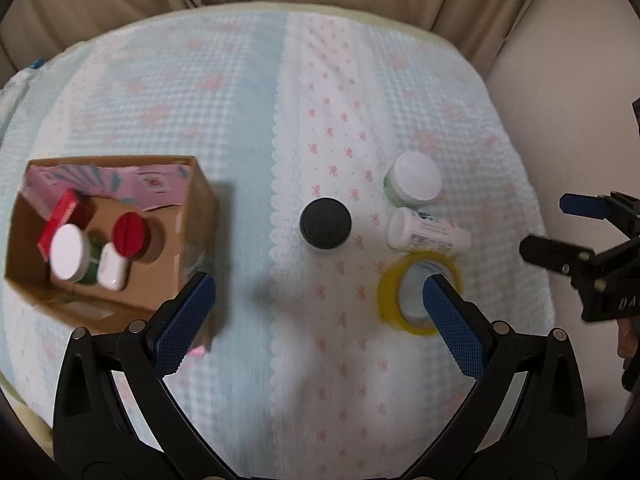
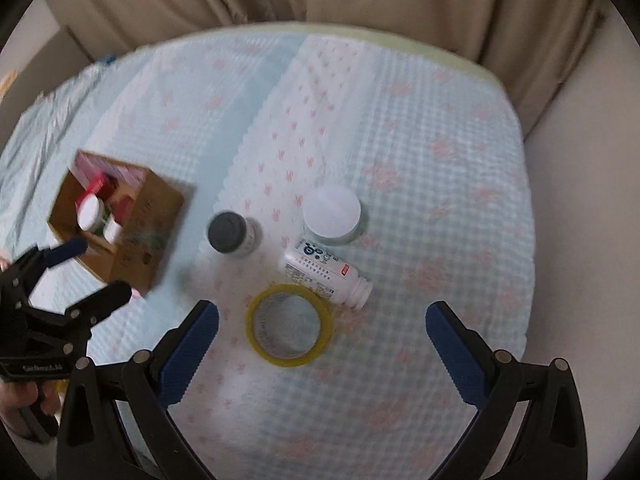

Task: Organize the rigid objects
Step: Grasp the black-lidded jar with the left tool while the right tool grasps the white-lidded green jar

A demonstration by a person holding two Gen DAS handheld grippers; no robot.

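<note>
Left tongs (image 1: 316, 296): spread wide, empty, above the cloth-covered counter (image 1: 240, 100); yellow tape roll (image 1: 416, 292) partly behind their right finger; black-capped jar (image 1: 325, 223) ahead between the fingers. Right tongs (image 2: 322, 318): spread wide, empty; tape roll (image 2: 289, 325) flat between the fingers; white bottle (image 2: 326, 274) on its side just beyond, touching it; white-lidded jar (image 2: 331, 216) farther on. Cardboard box (image 1: 192, 216): left, holding a red-lidded jar (image 1: 129, 235), other containers.

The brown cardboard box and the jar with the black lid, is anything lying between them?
No. In the left wrist view, only bare blue checked cloth lies between the brown cardboard box and the black-lidded jar.
</note>
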